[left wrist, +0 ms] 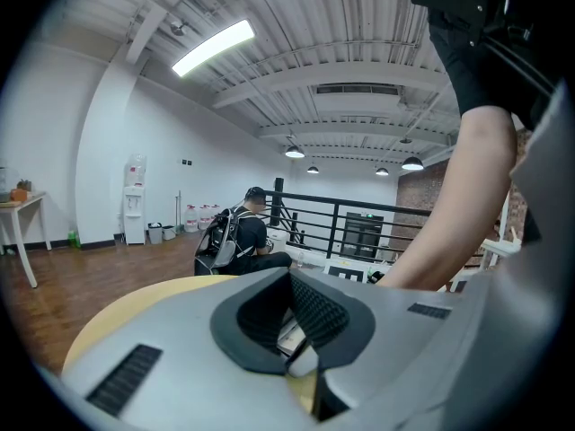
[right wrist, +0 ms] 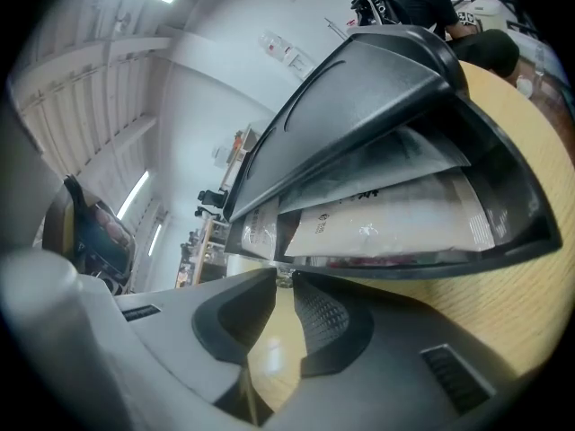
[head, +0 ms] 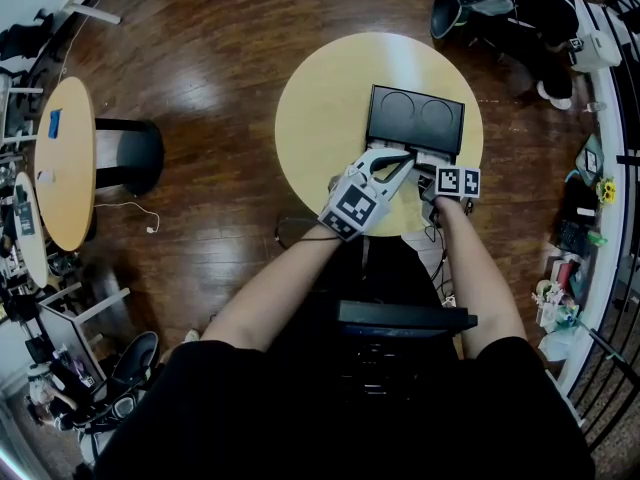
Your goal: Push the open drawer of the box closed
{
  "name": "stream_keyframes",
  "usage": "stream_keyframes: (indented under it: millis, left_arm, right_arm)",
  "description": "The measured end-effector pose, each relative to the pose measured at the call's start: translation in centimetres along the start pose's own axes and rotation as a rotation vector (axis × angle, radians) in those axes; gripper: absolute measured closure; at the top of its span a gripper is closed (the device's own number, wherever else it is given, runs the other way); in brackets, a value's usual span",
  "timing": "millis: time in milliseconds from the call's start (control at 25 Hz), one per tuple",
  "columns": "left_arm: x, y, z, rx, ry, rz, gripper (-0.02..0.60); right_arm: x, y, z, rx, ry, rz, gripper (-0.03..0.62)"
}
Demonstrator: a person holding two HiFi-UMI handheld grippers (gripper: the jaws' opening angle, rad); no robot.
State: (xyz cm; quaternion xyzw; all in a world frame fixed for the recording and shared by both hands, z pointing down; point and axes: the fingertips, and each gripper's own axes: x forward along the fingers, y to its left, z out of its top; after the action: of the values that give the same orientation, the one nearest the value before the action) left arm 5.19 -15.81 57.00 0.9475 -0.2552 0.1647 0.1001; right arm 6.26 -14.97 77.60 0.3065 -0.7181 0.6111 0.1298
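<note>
A black box [head: 415,116] stands on the round yellow table [head: 320,108], and its drawer [head: 432,158] is pulled out toward me. In the right gripper view the drawer [right wrist: 404,214] fills the upper frame, with white packets showing behind its clear front. My right gripper [right wrist: 281,275] has its tips together right at the drawer's front rim, with nothing between the jaws. In the head view the right gripper [head: 430,176] sits at the drawer's front. My left gripper [head: 408,158] lies beside it at the drawer's left front, tips together. The left gripper [left wrist: 290,277] view shows no box.
A person [left wrist: 243,236] sits by a black railing [left wrist: 341,218] beyond the table. Another round table [head: 65,158] and a black stool [head: 135,153] stand at the left. Clutter lines the right wall [head: 580,218]. A black device [head: 405,318] rests at my lap.
</note>
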Motion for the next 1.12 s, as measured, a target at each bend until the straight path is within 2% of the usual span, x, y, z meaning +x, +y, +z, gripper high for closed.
stream_keyframes:
  millis: [560, 1120]
  left_arm:
    - [0.9, 2.4, 0.0, -0.012, 0.014, 0.004, 0.549]
    - [1.1, 3.5, -0.1, -0.019, 0.019, 0.019, 0.549]
  right_arm:
    - [1.0, -0.2, 2.9, 0.010, -0.008, -0.008, 0.523]
    - [1.5, -0.8, 5.3, 0.046, -0.065, -0.015, 0.522]
